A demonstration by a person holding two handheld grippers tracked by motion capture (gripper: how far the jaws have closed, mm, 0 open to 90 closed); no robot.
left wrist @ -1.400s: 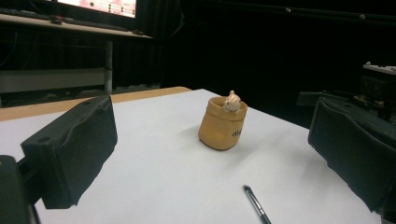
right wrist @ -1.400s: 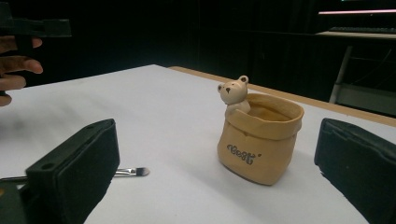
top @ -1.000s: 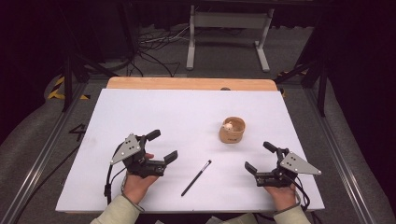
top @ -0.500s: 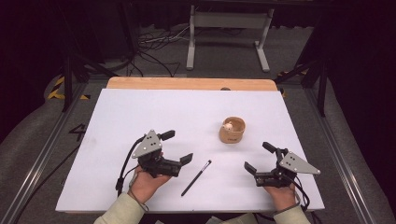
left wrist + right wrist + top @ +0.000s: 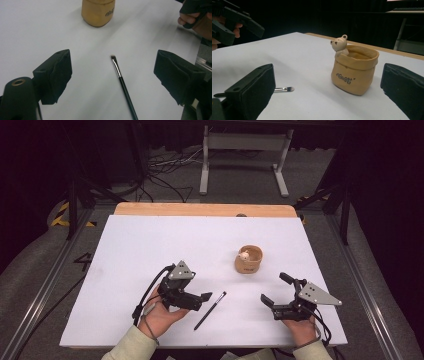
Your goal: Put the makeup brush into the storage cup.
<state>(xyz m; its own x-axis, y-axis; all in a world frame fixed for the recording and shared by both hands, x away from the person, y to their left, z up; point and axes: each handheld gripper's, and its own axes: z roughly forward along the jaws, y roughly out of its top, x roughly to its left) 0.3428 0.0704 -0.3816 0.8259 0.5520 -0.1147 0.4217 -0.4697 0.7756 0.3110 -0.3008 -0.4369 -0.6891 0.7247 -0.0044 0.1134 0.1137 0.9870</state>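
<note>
A thin black brush [image 5: 210, 310] lies flat on the white table [image 5: 150, 245], bristles toward the far right. My left gripper [image 5: 200, 288] is open just left of it, jaws pointing right. In the left gripper view the brush [image 5: 122, 82] lies on the table between the wide-apart jaws of that gripper [image 5: 113, 73], untouched. A tan bag-shaped pot [image 5: 248, 259] with a small bear figure [image 5: 340, 45] on its rim stands upright behind the brush. My right gripper [image 5: 275, 289] is open and empty at the front right, facing the pot [image 5: 354, 72] and the brush tip [image 5: 284, 89].
A wooden strip [image 5: 200, 210] runs along the table's far edge. Beyond it are a dark floor, cables [image 5: 165, 170] and a metal stand [image 5: 245, 150]. The person's right hand [image 5: 197, 20] appears at the top right of the left gripper view.
My left gripper has moved right across the table and now sits close beside the brush. The right gripper, the brush and the pot have stayed put.
</note>
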